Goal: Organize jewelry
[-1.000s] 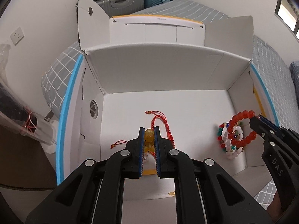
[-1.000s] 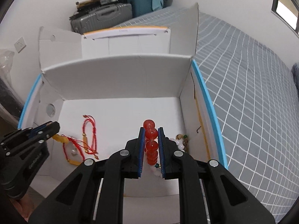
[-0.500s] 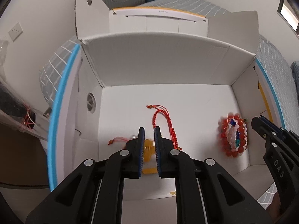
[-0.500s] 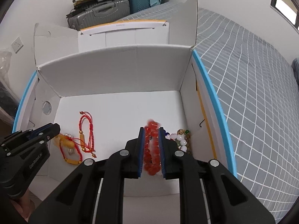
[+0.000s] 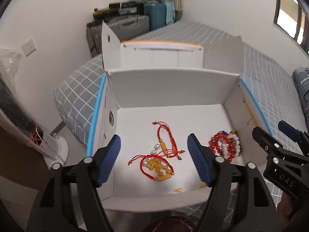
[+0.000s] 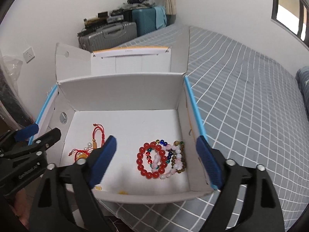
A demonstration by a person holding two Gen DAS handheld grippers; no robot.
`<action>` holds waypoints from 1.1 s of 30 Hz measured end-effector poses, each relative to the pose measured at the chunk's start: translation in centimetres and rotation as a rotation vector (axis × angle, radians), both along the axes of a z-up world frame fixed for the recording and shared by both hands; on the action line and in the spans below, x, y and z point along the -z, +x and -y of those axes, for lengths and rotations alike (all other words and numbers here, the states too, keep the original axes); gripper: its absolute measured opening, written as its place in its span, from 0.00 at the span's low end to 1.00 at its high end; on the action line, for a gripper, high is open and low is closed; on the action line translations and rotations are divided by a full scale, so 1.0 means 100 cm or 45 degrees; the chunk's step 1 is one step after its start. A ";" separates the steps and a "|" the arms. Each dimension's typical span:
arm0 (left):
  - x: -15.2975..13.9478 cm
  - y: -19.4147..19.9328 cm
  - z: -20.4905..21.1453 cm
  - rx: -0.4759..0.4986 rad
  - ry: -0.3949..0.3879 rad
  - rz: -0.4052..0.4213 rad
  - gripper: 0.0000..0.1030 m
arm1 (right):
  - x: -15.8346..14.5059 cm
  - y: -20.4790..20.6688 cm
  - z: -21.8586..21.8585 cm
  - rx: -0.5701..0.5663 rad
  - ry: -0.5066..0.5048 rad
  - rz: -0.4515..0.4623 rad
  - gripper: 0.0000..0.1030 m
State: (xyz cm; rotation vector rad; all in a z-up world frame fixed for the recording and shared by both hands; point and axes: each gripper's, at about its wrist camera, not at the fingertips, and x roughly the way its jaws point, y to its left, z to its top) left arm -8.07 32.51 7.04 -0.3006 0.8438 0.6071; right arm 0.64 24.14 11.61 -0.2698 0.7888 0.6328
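Observation:
An open white cardboard box (image 5: 173, 90) (image 6: 123, 89) sits on the bed. On its floor at the left lie red cord bracelets (image 5: 166, 135) (image 6: 97, 131) and a yellow bead bracelet (image 5: 158, 167) (image 6: 81, 155). At the right lies a red bead bracelet (image 6: 150, 159) (image 5: 218, 141) over white, pink and multicoloured bead bracelets (image 6: 176, 158). My left gripper (image 5: 154, 158) is open and empty above the yellow bracelet. My right gripper (image 6: 158, 160) is open and empty above the red bead bracelet. Each gripper shows at the edge of the other's view.
The box's flaps (image 6: 71, 61) stand up behind it. The grey checked bed (image 6: 241, 81) stretches right. Suitcases (image 6: 110, 32) stand against the far wall. A plastic-wrapped object (image 5: 17, 116) stands at the left. Two small yellow beads (image 5: 177, 189) lie near the box's front wall.
Both grippers have opened and let go of their bracelets, which now lie on the box floor. Both grippers have pulled back and up from the box.

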 end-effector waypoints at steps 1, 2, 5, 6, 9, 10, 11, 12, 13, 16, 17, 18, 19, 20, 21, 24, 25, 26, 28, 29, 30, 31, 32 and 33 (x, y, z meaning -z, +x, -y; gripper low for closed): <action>-0.003 -0.004 0.004 0.002 0.007 0.021 0.79 | -0.003 -0.006 0.005 -0.001 0.008 0.020 0.88; -0.005 -0.008 0.007 0.008 0.013 0.046 0.81 | -0.004 -0.008 0.009 0.000 0.015 0.026 0.89; -0.009 -0.018 0.015 -0.007 0.047 0.084 0.89 | -0.007 -0.019 0.023 0.003 0.049 0.038 0.93; -0.009 -0.021 0.017 -0.013 0.051 0.095 0.91 | -0.008 -0.022 0.025 0.007 0.051 0.049 0.93; -0.009 -0.029 0.026 -0.013 0.083 0.107 0.94 | -0.010 -0.033 0.037 0.010 0.068 0.079 0.93; -0.008 -0.032 0.028 -0.012 0.093 0.118 0.94 | -0.010 -0.035 0.039 0.008 0.074 0.082 0.93; -0.007 -0.035 0.030 -0.010 0.097 0.126 0.94 | -0.009 -0.039 0.041 0.010 0.076 0.089 0.93; -0.004 -0.039 0.033 -0.015 0.109 0.130 0.94 | -0.008 -0.042 0.043 0.013 0.074 0.099 0.93; -0.003 -0.042 0.034 -0.019 0.114 0.133 0.94 | -0.006 -0.046 0.045 0.013 0.069 0.110 0.93; 0.004 -0.051 0.039 -0.016 0.103 0.142 0.94 | 0.003 -0.052 0.051 0.011 0.057 0.109 0.93; 0.005 -0.053 0.041 -0.014 0.101 0.145 0.94 | 0.005 -0.054 0.053 0.015 0.061 0.107 0.93; 0.008 -0.056 0.043 -0.013 0.098 0.146 0.94 | 0.009 -0.055 0.055 0.019 0.059 0.106 0.93; 0.010 -0.057 0.045 -0.009 0.098 0.150 0.94 | 0.012 -0.056 0.055 0.023 0.054 0.108 0.93; 0.013 -0.059 0.046 -0.007 0.102 0.152 0.94 | 0.015 -0.057 0.055 0.026 0.049 0.111 0.93; 0.016 -0.060 0.047 -0.007 0.104 0.148 0.94 | 0.017 -0.058 0.056 0.028 0.044 0.114 0.93; 0.023 -0.062 0.051 -0.005 0.104 0.123 0.94 | 0.023 -0.058 0.058 0.028 0.038 0.106 0.93; 0.026 -0.062 0.051 -0.008 0.106 0.117 0.94 | 0.025 -0.058 0.059 0.030 0.038 0.103 0.93; 0.028 -0.063 0.051 -0.011 0.108 0.113 0.94 | 0.026 -0.058 0.059 0.033 0.038 0.102 0.93; 0.029 -0.064 0.052 -0.017 0.108 0.110 0.94 | 0.027 -0.057 0.061 0.035 0.038 0.099 0.93; 0.029 -0.066 0.052 -0.020 0.109 0.114 0.94 | 0.027 -0.057 0.061 0.034 0.038 0.099 0.93; 0.029 -0.066 0.052 -0.023 0.113 0.116 0.94 | 0.027 -0.057 0.061 0.037 0.038 0.100 0.93; 0.029 -0.067 0.052 -0.027 0.117 0.119 0.94 | 0.027 -0.057 0.061 0.040 0.040 0.100 0.93; 0.029 -0.067 0.052 -0.028 0.118 0.121 0.94 | 0.027 -0.057 0.062 0.041 0.042 0.098 0.93; 0.029 -0.067 0.052 -0.024 0.119 0.123 0.94 | 0.027 -0.056 0.061 0.041 0.043 0.097 0.93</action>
